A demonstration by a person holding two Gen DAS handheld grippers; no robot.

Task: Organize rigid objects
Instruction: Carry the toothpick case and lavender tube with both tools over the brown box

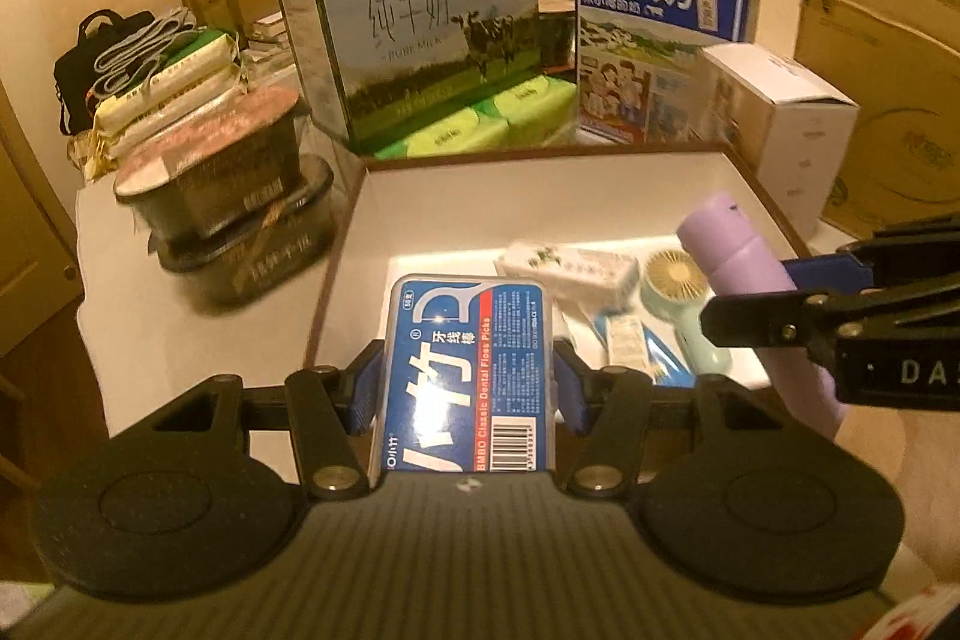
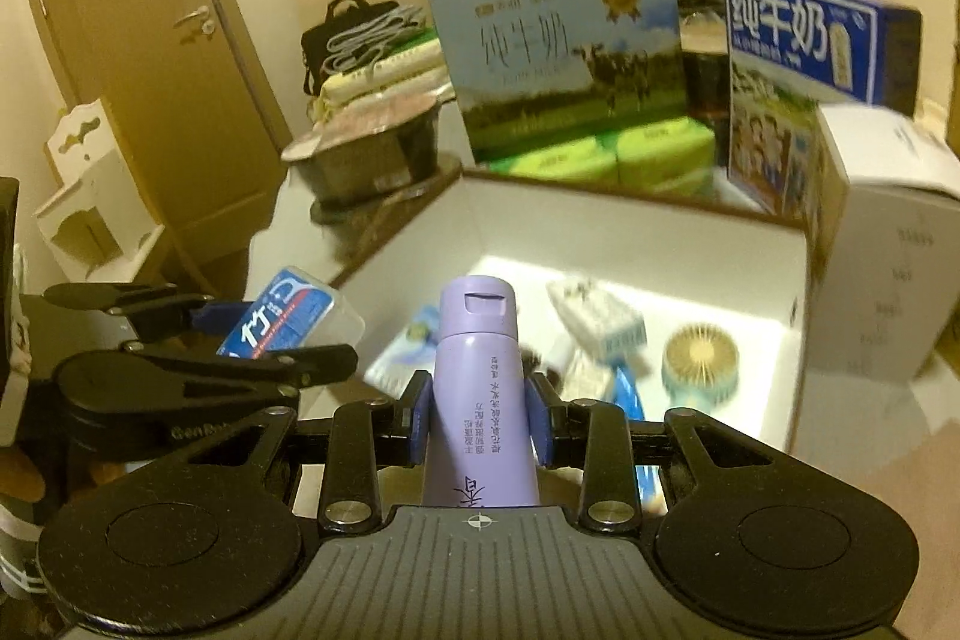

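Two grippers above one white box [image 1: 540, 202]: left gripper [image 1: 465, 382] clamped on one blue floss-pick case [image 1: 465, 370], right gripper [image 2: 477, 412] clamped on one purple bottle [image 2: 477, 370]. Inside the box, one mint handheld fan [image 1: 675, 280], one white carton [image 1: 570, 268], one blue tube [image 1: 630, 340]. Behind, on the bench [image 1: 150, 340], two milk cartons [image 1: 420, 34].

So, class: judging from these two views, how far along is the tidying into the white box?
Done: a small fan, a white packet and a blue tube already lie in the white box. In hand: the left gripper clamps a floss pick case, the right gripper a purple bottle, both above the box. Left: setting both down inside.
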